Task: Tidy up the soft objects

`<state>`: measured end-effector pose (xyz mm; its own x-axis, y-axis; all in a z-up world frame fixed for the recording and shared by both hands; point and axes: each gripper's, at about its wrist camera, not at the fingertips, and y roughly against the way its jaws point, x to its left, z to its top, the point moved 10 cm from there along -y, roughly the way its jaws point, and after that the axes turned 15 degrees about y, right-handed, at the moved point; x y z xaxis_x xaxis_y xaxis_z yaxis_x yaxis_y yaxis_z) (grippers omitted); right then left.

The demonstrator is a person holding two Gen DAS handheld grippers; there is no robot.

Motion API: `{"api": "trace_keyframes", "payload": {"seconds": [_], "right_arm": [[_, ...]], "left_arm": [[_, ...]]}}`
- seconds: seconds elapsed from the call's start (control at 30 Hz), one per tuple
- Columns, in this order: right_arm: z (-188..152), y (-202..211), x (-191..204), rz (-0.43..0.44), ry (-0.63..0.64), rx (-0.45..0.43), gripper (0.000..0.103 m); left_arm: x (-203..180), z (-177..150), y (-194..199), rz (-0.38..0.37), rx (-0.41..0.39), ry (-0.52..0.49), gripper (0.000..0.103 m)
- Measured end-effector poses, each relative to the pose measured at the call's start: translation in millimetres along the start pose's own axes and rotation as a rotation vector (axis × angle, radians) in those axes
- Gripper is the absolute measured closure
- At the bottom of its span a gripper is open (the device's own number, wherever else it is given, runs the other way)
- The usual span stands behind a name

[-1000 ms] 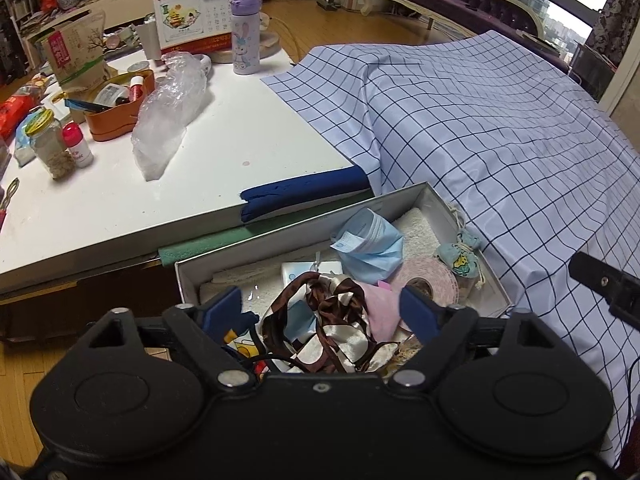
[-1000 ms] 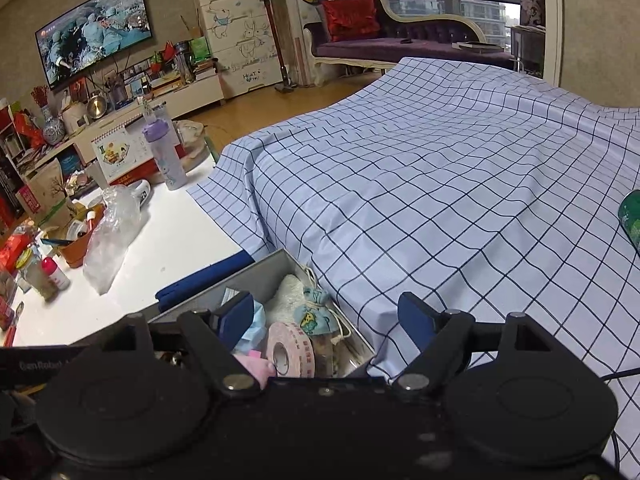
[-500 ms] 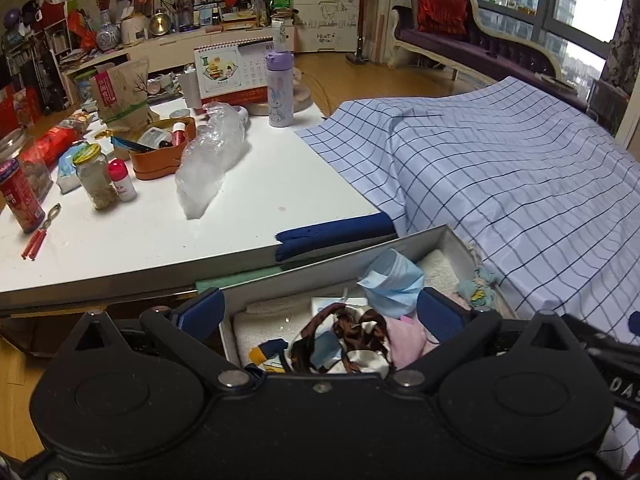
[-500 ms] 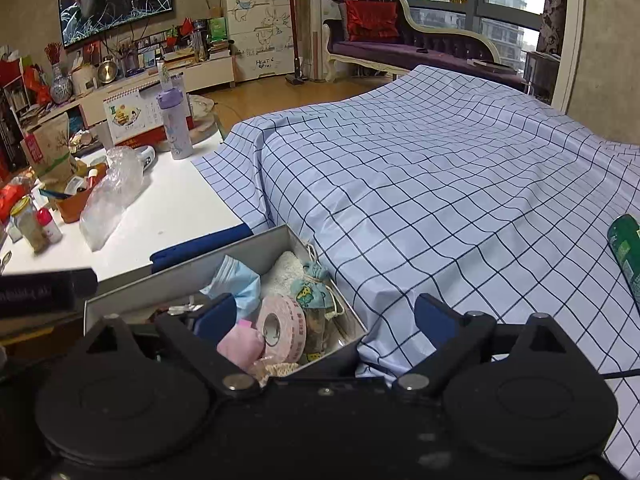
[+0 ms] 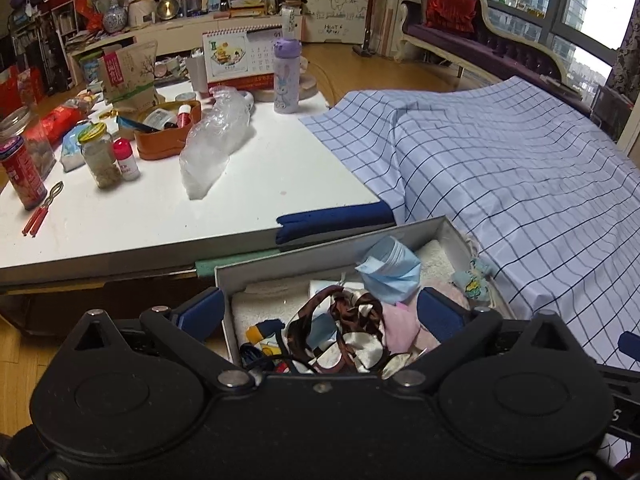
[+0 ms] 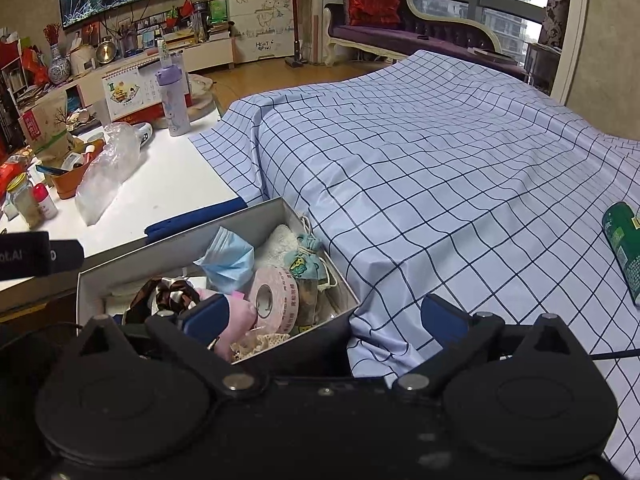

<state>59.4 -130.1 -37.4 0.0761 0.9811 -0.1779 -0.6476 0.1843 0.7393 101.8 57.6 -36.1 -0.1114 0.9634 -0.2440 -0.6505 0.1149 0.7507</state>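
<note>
Left hand-held gripper [image 5: 320, 312] is hovering spread and empty over the box [image 5: 280, 258]; the right hand-held gripper [image 6: 324, 314] is opening, also empty. The silky scarf [image 5: 344, 332], light and slippery, is likely wanting a pinch at its bunched middle.

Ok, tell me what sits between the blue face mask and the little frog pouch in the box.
In the right wrist view, a pink tape roll stands on edge between the blue face mask and the frog pouch, in front of white fluffy cloth.

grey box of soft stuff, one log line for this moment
left gripper: open, empty | right gripper: opening, empty | grey box: face mask, pink tape roll, pouch inside
</note>
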Motion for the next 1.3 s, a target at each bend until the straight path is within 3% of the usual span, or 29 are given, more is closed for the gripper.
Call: {"api": "trace_keyframes", "payload": {"seconds": [1.3], "right_arm": [[-10.8, -8.7, -4.0, 0.009, -0.034, 0.043, 0.001]], "left_arm": [[-6.0, -12.0, -7.5, 0.039, 0.048, -0.096, 0.004]]}}
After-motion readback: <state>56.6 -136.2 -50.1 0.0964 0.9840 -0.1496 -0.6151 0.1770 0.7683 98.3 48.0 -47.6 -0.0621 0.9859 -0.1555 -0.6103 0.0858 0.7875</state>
